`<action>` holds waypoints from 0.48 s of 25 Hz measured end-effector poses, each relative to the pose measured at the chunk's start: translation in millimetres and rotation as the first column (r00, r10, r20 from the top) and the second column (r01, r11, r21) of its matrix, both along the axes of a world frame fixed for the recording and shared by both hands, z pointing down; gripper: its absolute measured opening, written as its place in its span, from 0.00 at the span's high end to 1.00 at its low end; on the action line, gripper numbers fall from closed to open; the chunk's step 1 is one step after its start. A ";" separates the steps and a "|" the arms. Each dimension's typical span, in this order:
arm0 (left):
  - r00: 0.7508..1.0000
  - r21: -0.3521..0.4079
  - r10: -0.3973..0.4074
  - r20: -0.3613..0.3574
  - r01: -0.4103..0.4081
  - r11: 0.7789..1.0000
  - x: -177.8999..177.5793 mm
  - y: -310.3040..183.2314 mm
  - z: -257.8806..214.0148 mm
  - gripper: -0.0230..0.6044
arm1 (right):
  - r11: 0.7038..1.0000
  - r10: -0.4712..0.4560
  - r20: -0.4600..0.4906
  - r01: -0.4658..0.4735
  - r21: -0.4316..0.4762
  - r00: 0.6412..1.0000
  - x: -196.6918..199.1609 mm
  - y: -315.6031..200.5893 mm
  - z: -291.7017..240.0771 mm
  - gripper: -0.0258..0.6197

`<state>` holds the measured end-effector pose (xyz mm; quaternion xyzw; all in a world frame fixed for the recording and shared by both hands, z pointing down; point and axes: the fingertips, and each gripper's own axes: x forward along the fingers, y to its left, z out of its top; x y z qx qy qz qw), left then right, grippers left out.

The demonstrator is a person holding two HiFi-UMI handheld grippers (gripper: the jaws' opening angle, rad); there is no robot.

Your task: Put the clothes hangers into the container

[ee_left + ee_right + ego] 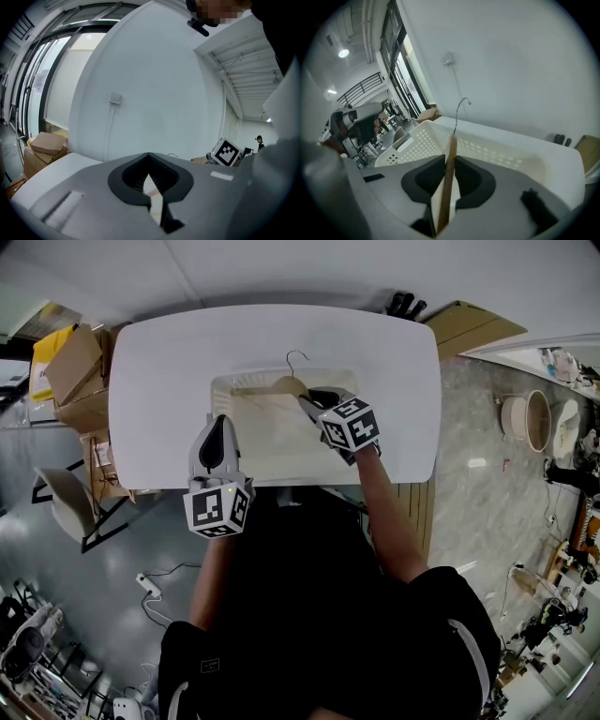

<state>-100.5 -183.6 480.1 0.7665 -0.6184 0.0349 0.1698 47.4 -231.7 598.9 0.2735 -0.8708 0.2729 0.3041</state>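
One wooden hanger (270, 387) is the only hanger in play here, and the right gripper (315, 402) has it. Its jaws are clamped on one arm of the wood, and in the right gripper view you're looking at the hanger edge-on, squeezed between the dark pads with the metal hook (461, 108) curling up past them. From the head view the hanger sits over the far end of the cream perforated container (221, 390), with the hook poking out beyond the far rim over the white worktop (155, 371). Can't really tell if the wood is resting on the rim or just held above it. The left gripper (218, 424) is parked at the container's left wall near the front corner. Its jaws are together at the tips with nothing between them, just a thin pale sliver showing behind the pads in the left gripper view. Whether it's actually touching the container, no idea. The container sits around the middle of the worktop, toward the person's side. Off to the left of the worktop there's a pile of cardboard boxes (73, 371) on the floor.
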 end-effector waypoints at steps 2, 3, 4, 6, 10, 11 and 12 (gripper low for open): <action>1.000 -0.001 -0.001 0.001 0.001 1.000 -0.2 0.6 0.2 0.96 | 1.000 0.010 0.001 -0.010 -0.012 1.000 1.4 -1.8 1.7 0.84; 1.000 -0.001 -0.001 0.001 0.001 1.000 -0.5 1.0 0.4 0.96 | 1.000 0.015 0.000 -0.015 -0.016 1.000 2.0 -2.7 2.8 0.84; 1.000 -0.001 0.000 0.001 0.000 1.000 -0.9 1.2 0.6 0.96 | 1.000 0.020 -0.001 -0.020 -0.021 1.000 2.6 -3.5 3.8 0.84; 1.000 -0.001 0.000 0.002 0.000 1.000 -1.7 1.6 0.7 0.96 | 0.999 0.027 -0.002 -0.027 -0.028 1.000 3.5 -4.8 5.3 0.84; 1.000 -0.002 0.000 0.003 0.000 1.000 -2.4 1.7 0.0 0.96 | 0.999 0.036 -0.002 -0.036 -0.037 0.999 4.7 -6.7 6.1 0.84; 1.000 -0.003 0.000 0.003 0.000 1.000 -2.4 1.6 -0.1 0.96 | 0.999 0.038 -0.003 -0.038 -0.039 0.999 5.2 -7.4 6.3 0.84; 1.000 -0.003 0.000 0.003 0.000 1.000 -2.4 1.6 -0.3 0.96 | 0.998 0.039 -0.004 -0.039 -0.040 0.999 5.7 -7.9 6.6 0.84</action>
